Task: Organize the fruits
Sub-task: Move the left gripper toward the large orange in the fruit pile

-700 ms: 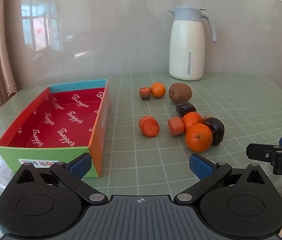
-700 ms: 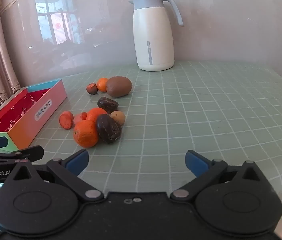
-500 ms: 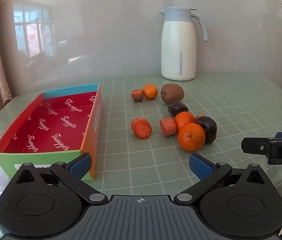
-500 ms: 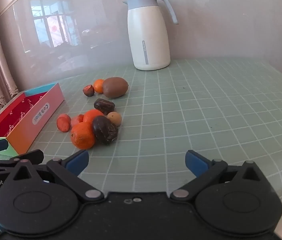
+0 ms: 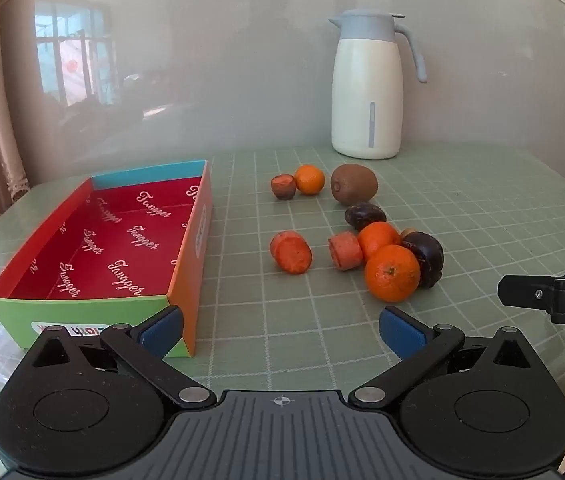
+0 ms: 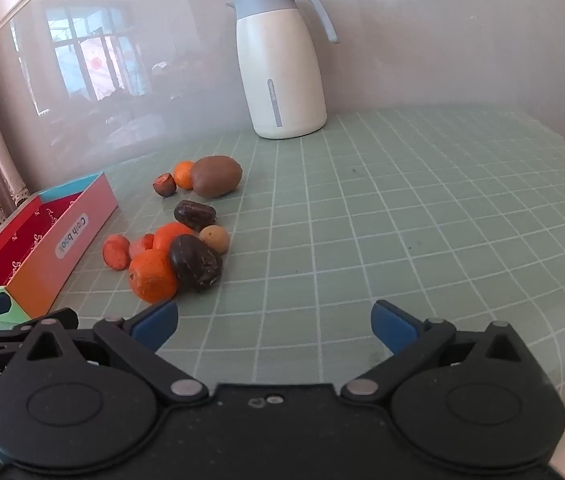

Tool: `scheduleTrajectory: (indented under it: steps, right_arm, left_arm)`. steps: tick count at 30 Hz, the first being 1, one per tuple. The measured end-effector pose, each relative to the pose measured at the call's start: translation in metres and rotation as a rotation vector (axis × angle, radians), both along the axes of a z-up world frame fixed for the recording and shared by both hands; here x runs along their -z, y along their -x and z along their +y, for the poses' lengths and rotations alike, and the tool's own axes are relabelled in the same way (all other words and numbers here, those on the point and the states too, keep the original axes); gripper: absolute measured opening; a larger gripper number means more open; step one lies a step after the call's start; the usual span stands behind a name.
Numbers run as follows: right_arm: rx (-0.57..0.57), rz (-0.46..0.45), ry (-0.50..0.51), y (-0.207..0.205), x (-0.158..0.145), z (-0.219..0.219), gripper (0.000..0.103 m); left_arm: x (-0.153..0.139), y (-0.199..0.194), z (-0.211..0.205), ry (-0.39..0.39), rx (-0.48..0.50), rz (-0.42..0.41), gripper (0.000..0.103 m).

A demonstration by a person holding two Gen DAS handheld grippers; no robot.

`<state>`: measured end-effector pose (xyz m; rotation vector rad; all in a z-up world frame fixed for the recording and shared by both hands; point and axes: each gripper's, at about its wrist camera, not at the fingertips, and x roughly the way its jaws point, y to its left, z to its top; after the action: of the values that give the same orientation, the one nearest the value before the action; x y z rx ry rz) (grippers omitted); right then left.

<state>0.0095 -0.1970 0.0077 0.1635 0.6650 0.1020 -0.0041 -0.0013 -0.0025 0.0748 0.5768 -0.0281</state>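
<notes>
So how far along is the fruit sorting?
Nothing is done: the red-lined box holds no fruit. Nothing is in hand: the left tool and right tool are open. Left: the kiwi, the nearest orange and the rest on the table.

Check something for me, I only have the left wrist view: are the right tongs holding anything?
Observer: No. The right tongs are wide open above the tablecloth, with nothing between them.
Operator: Anything tucked behind the big dark fruit?
Observer: Yes. A small tan round fruit sits just behind the big dark fruit.
Operator: Can you read the box label?
Observer: The white label on the orange long side of the box seems to read "Cash book".
</notes>
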Motion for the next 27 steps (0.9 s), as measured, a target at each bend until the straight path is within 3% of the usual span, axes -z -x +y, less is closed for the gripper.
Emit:
scheduleTrajectory:
  steps: [27]
  right_arm:
    - [0.0,0.019,-0.002,-0.0044,0.0044,-0.0015,0.103]
  left_arm:
    - [-0.0008,-0.0044,0.0029,0.013,-0.028,0.008,0.103]
